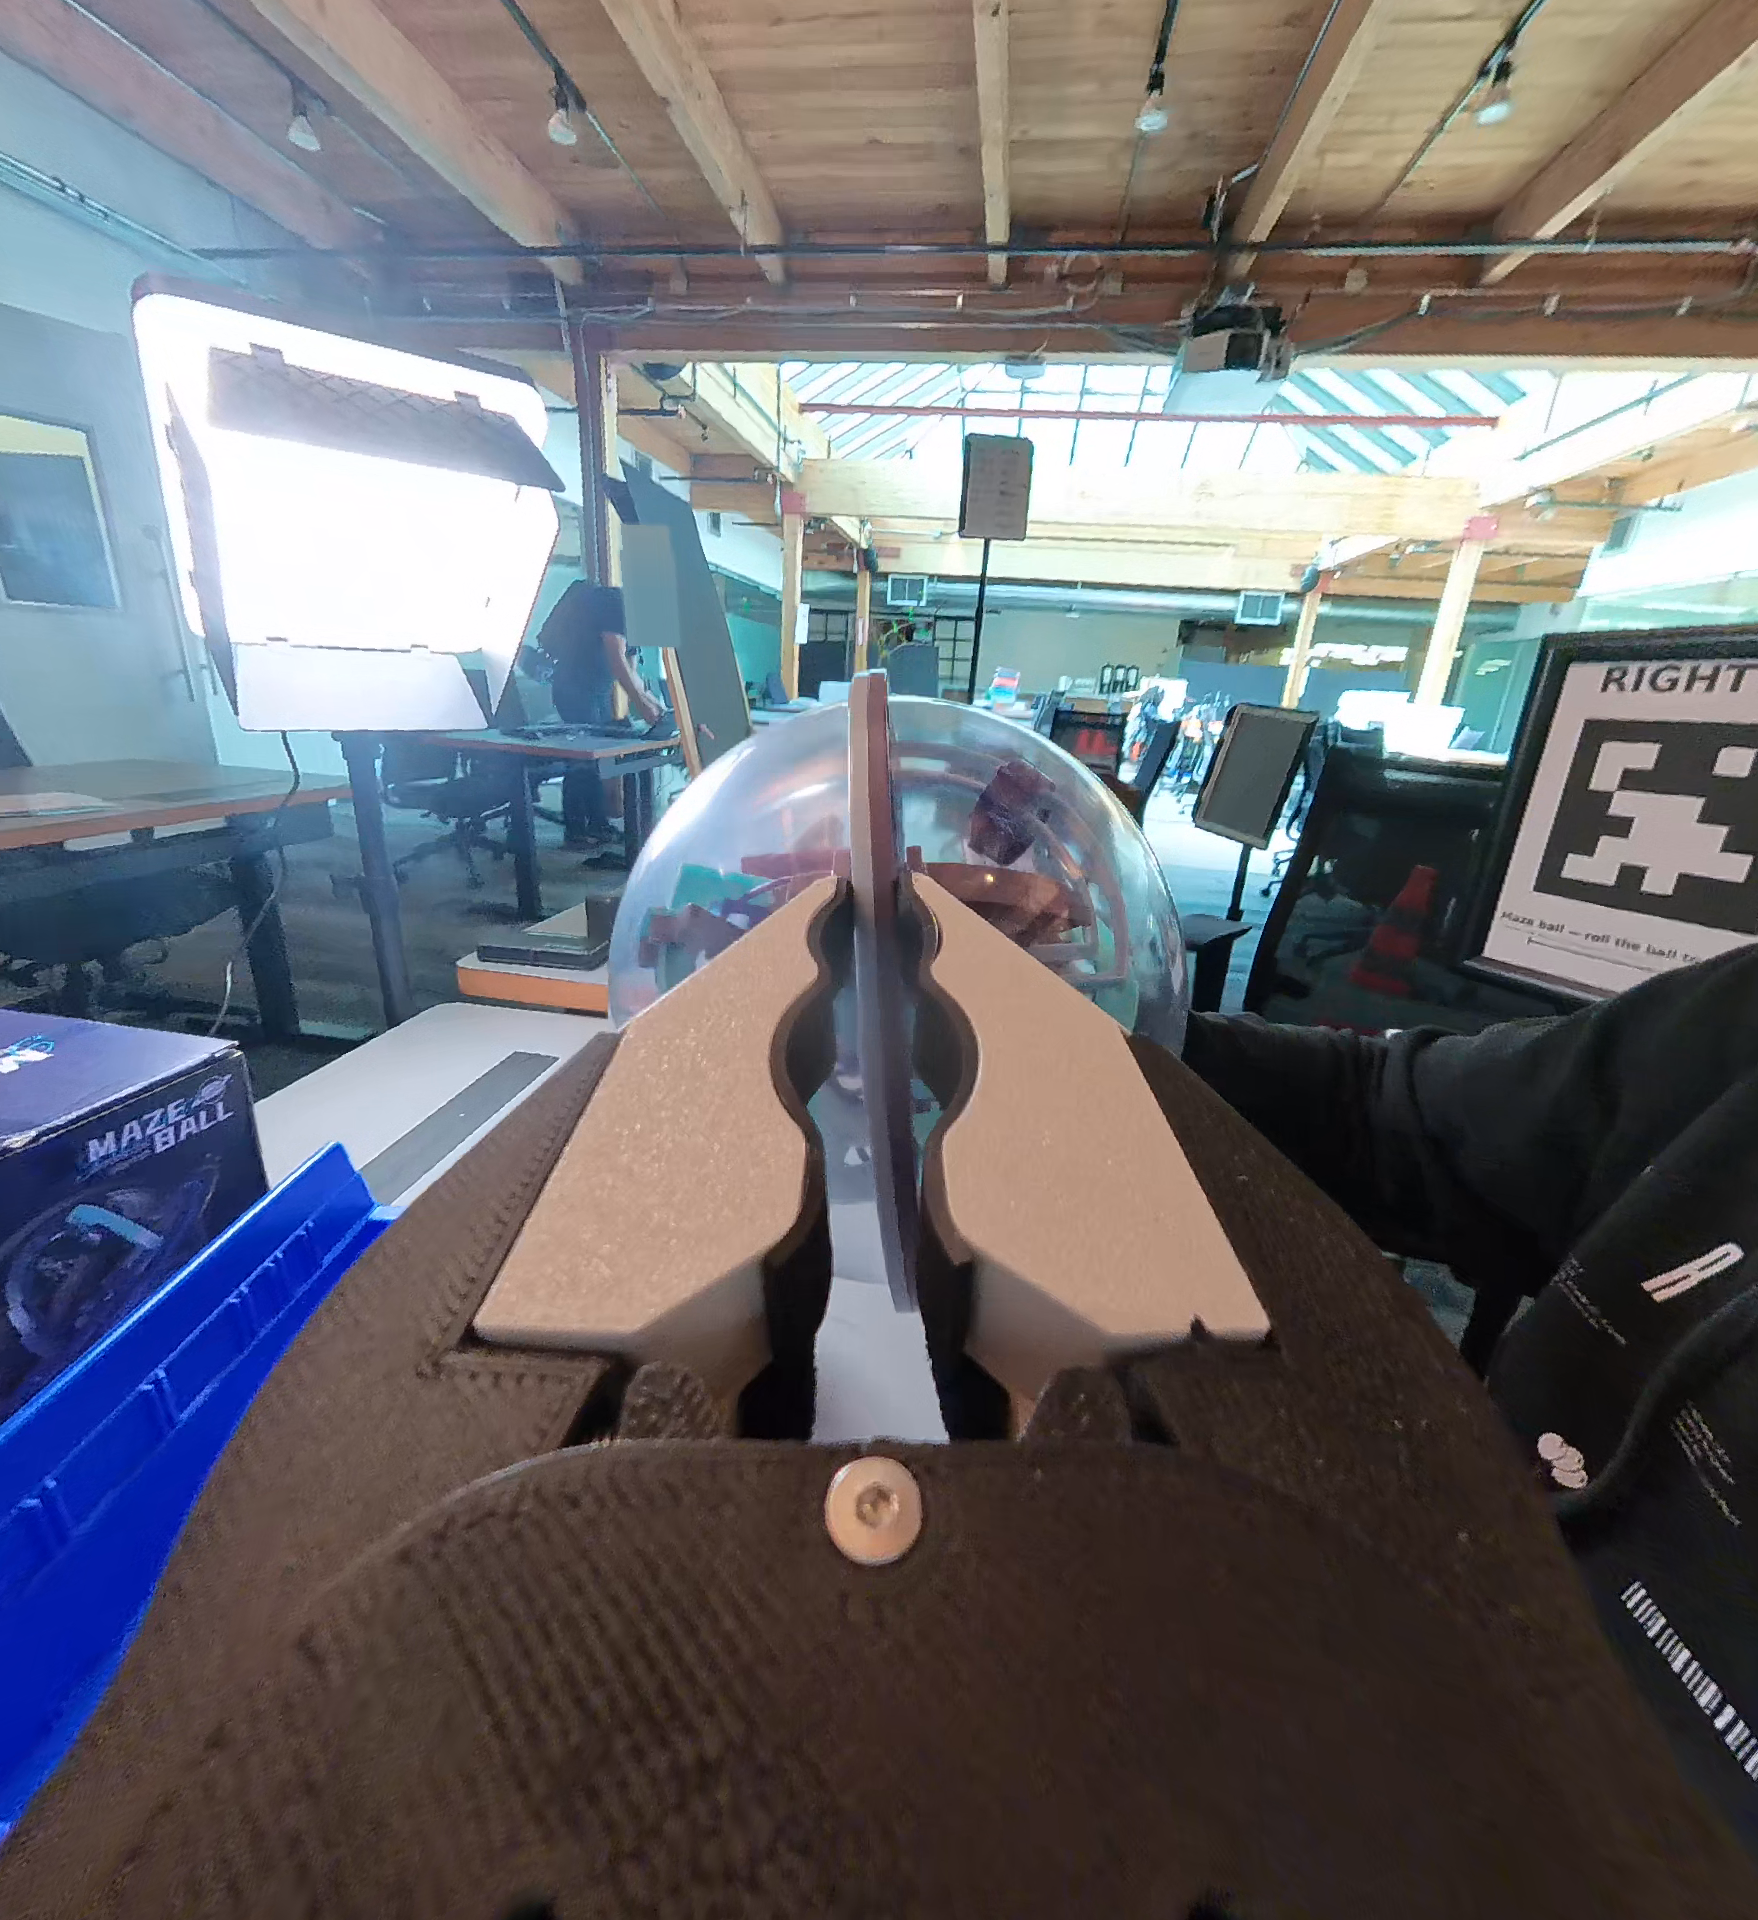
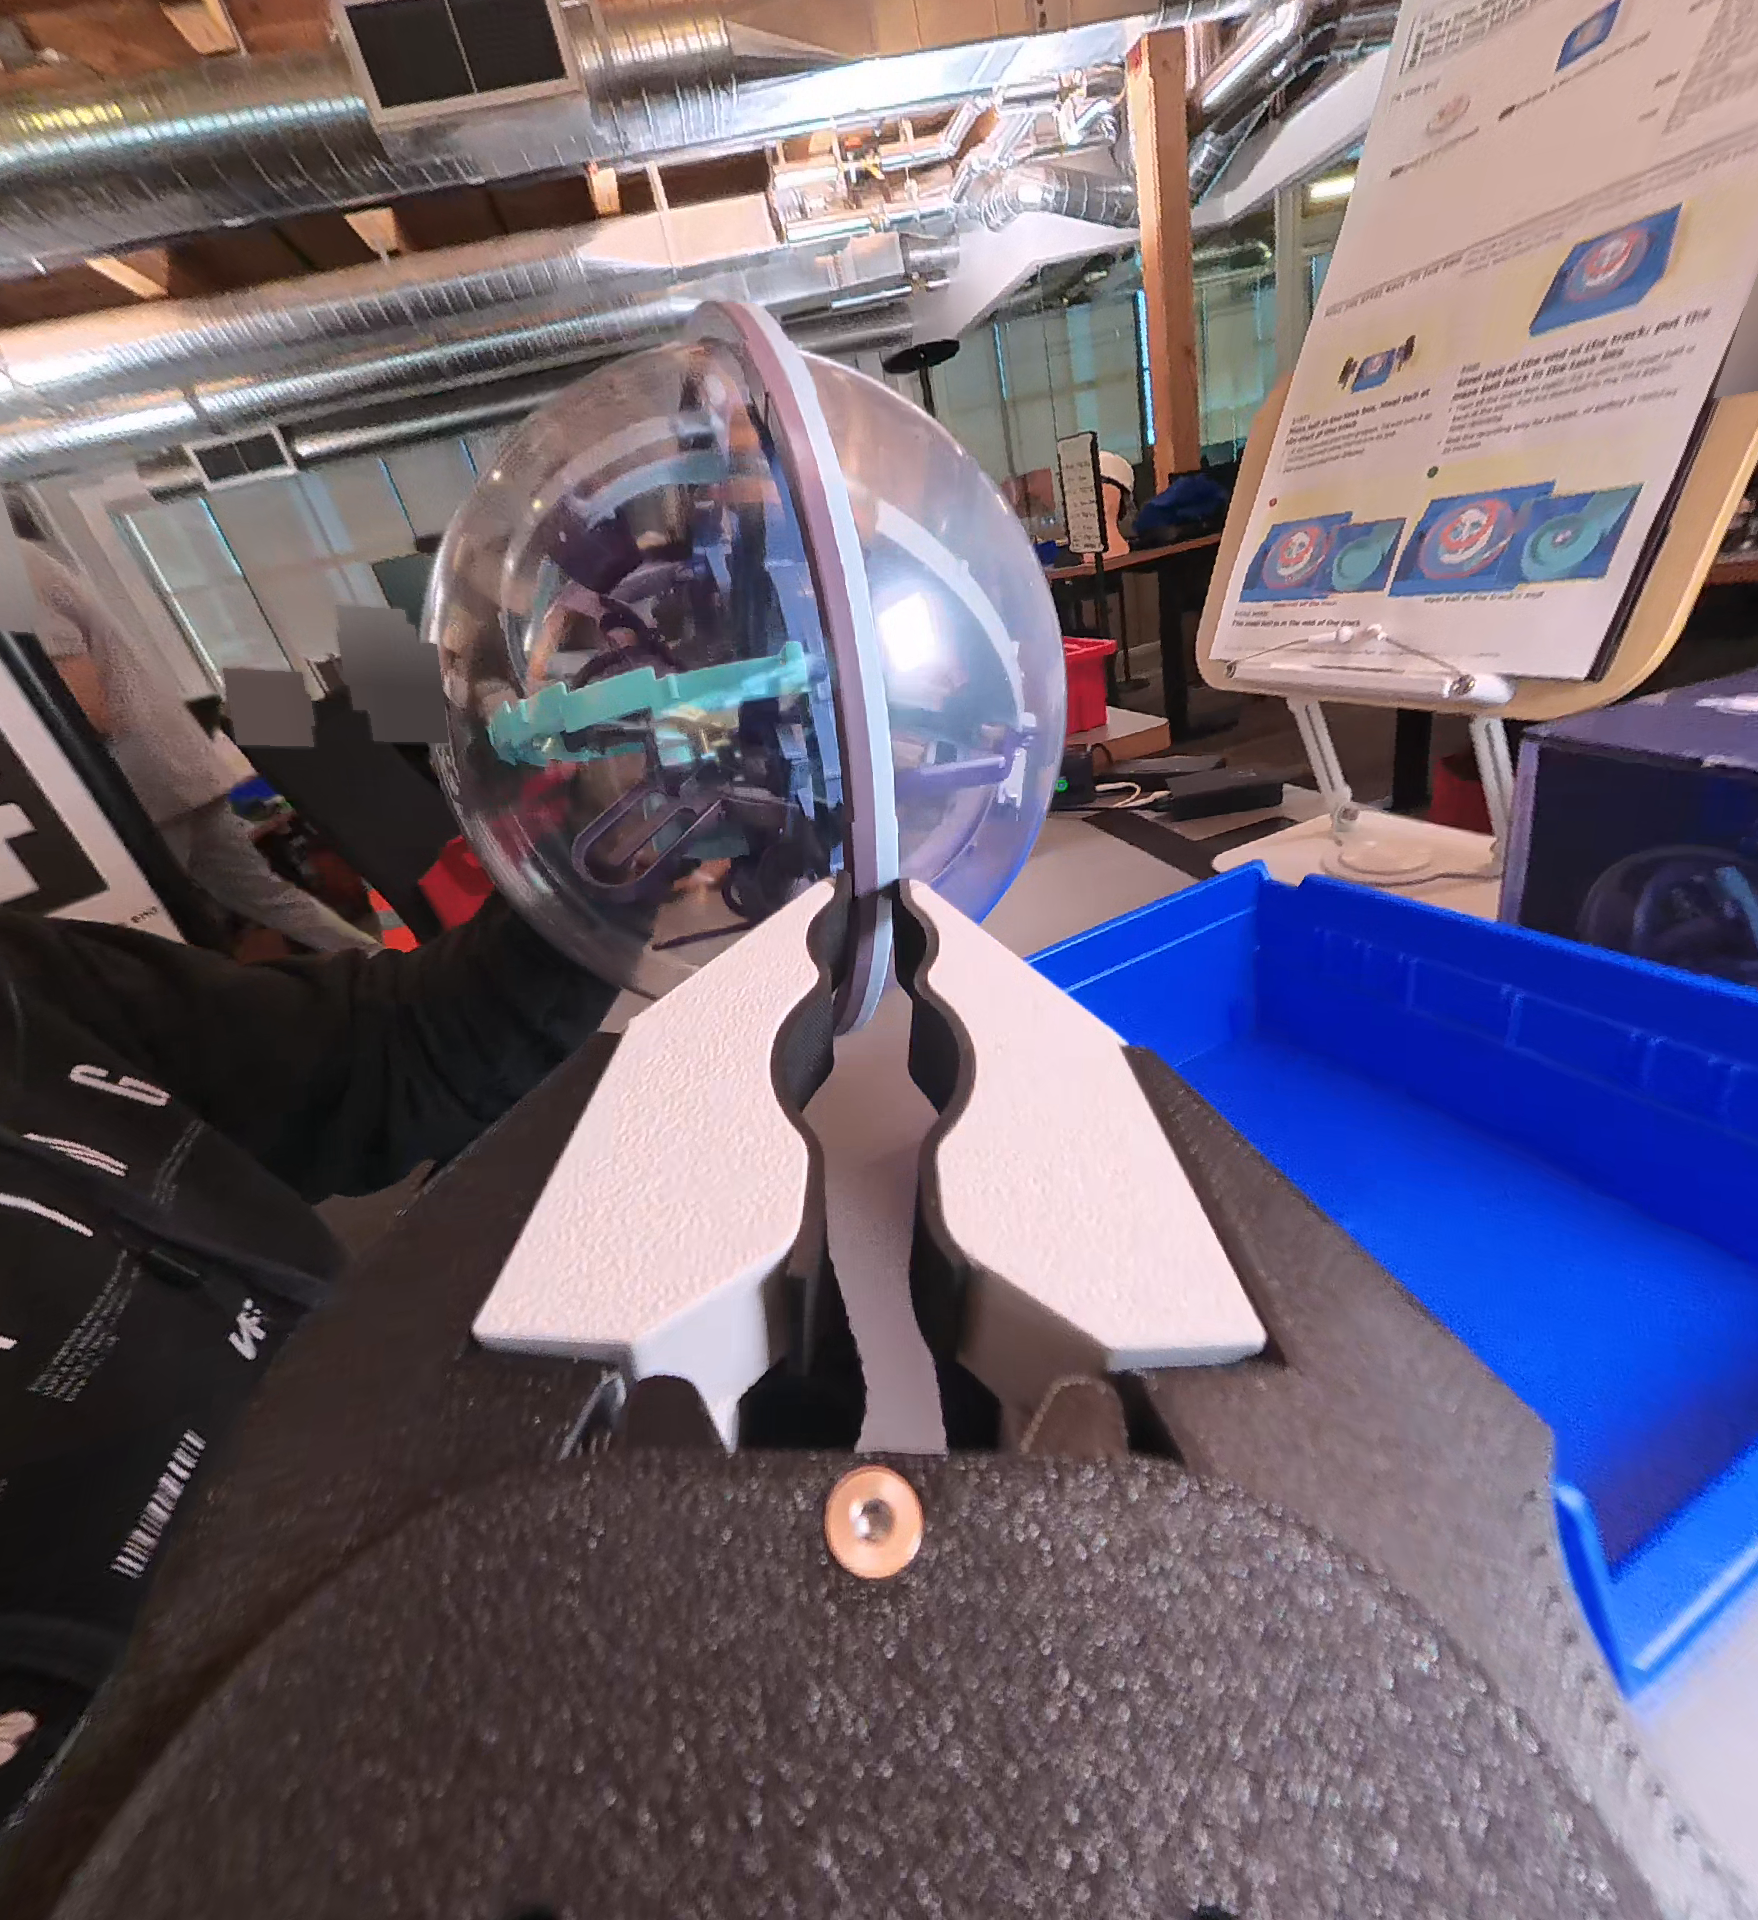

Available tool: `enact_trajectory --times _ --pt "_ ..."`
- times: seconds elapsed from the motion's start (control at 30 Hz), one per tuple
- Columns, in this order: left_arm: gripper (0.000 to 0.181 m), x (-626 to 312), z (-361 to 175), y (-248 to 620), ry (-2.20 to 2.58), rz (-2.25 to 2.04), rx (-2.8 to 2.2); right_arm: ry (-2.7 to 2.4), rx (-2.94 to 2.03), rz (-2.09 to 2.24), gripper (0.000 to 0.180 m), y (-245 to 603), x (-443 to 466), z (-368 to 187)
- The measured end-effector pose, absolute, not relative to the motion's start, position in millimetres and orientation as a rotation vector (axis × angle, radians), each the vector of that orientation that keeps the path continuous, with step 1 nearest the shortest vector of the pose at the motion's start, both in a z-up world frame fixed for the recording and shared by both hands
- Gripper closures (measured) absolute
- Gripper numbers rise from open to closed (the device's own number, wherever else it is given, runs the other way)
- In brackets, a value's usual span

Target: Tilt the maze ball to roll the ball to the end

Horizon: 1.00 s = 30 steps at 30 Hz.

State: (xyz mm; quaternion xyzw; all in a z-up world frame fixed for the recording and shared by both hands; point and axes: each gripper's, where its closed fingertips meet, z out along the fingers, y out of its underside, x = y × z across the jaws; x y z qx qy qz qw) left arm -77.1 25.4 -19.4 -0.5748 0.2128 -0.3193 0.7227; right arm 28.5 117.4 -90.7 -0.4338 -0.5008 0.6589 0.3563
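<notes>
Two claws, the left claw and right claw, are clamped on the thin equatorial rim of the maze ball, judged rigid, light and slippery-shelled.

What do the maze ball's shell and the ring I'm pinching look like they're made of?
Maze ball shell: likely clear, glossy hard plastic; the coloured tracks show through and it mirrors the room lights. Ring: opaque, matte grey-purple, probably plastic too. Both the right hand-held gripper and the left hand-held gripper clamp it.
</notes>
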Motion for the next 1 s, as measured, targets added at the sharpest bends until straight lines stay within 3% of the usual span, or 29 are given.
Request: enact_trajectory --times 0.7,1.0 --pt "0.174 -47.5 -107.2 38.5 0.384 -0.912 -1.568 -1.572 -1.594 1.817 0.175 47.3 55.1 -237.1" --pt "0.173 -44.2 -164.0 47.8 0.327 -0.941 -1.708 -1.868 -1.736 1.601 0.180 23.2 60.9 -291.9"
